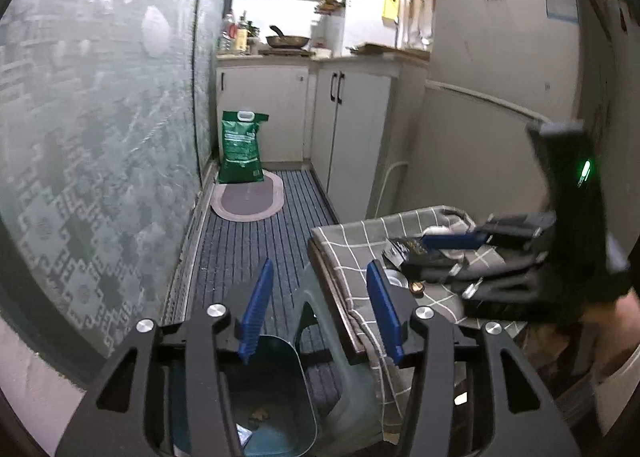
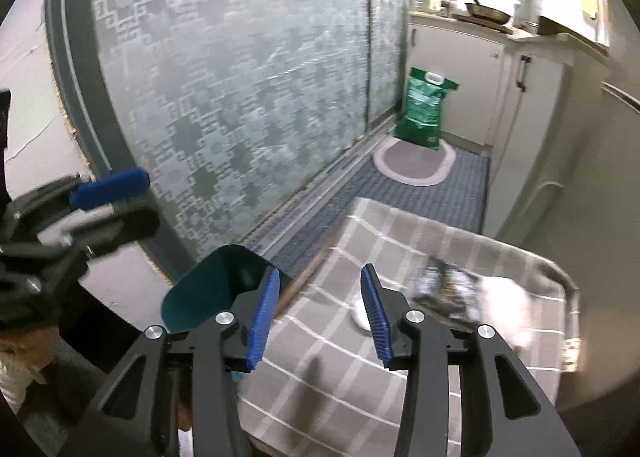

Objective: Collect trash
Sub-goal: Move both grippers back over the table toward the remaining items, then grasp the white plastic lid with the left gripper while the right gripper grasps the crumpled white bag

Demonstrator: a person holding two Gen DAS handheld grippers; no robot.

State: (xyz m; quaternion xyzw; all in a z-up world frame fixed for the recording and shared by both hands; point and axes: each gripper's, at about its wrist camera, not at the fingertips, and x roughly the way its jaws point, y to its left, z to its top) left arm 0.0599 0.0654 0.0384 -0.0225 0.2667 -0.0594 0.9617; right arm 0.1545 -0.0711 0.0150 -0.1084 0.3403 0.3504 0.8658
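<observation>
Left gripper [image 1: 320, 311] first: its blue pads stand well apart, about half spread, and nothing sits between them. Through that gap shows striped floor matting and, right below, the teal bin [image 1: 276, 397] with its mouth up. Down inside lies a small brownish scrap and something pale at the bottom, though the arms of the tool hide most of it.

Right gripper [image 2: 318, 315] now: also parted, a touch narrower, and empty. It hangs over the small table [image 2: 360, 377] draped in a grey cloth with white checks.

And there's the trash. Just beyond the right-hand pad lies a crumpled dark wrapper [image 2: 444, 293], black with glossy silver print, creased and half flattened on the cloth. Beside it, toward the table's far corner, a white wad [image 2: 508, 309], perhaps tissue, but motion blur smears it too much to say. Partly behind that same pad, a small round white dish or lid [image 2: 360, 315] rests on the cloth.

From the left wrist view the wrapper [image 1: 416, 251] shows again, under the other tool's blue pad, with the white round piece [image 1: 394, 279] and a little brass-coloured bit [image 1: 416, 288] near it on the checks.

Further out: a frosted patterned sliding door [image 2: 240, 77] beside the bin, a green sack [image 2: 424, 109] standing at an oval mat, white cabinets, a pan on the counter.
</observation>
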